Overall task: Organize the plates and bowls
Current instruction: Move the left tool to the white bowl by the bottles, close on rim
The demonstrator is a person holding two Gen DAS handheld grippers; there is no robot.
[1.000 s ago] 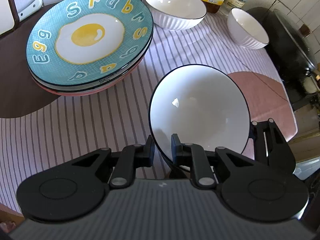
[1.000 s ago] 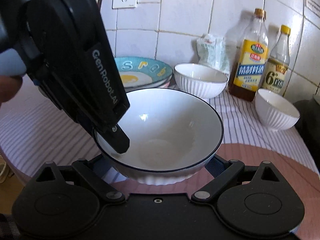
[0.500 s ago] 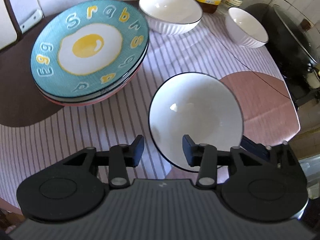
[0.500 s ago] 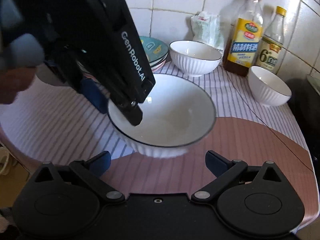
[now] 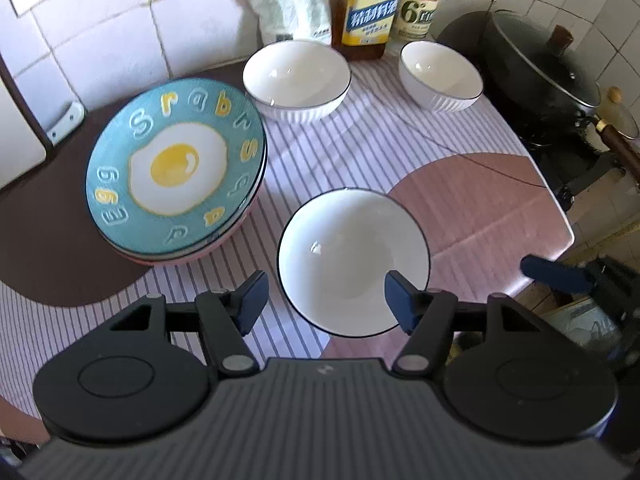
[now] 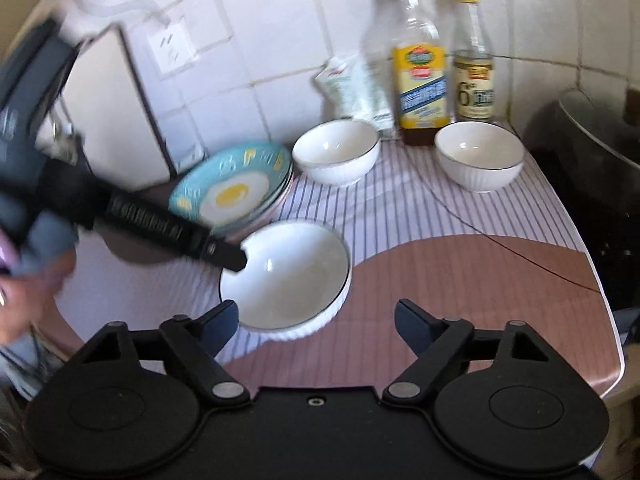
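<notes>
The near bowl [image 5: 354,262] sits upright on the counter [image 5: 492,216], mouth up, straddling the line where the striped cloth meets the plain pink patch; being round, it has no long axis to speak of. The plate stack [image 5: 176,172], topped by the fried-egg plate, lies just beside this bowl on its far left, and two more bowls stand well beyond it: the large back bowl [image 5: 296,76] and the small back bowl [image 5: 440,76], both close to the bottles [image 5: 372,4] at the tiled wall. To the bowl's right the pink counter runs bare up to its rounded edge, with a dark wok [image 5: 540,76] past that edge. The left gripper [image 5: 326,300] hangs above the bowl's near rim, its fingers having just spread, holding nothing. The right gripper [image 6: 316,320] hangs over the bowl's near side, its fingers wide though just narrowed, empty too
</notes>
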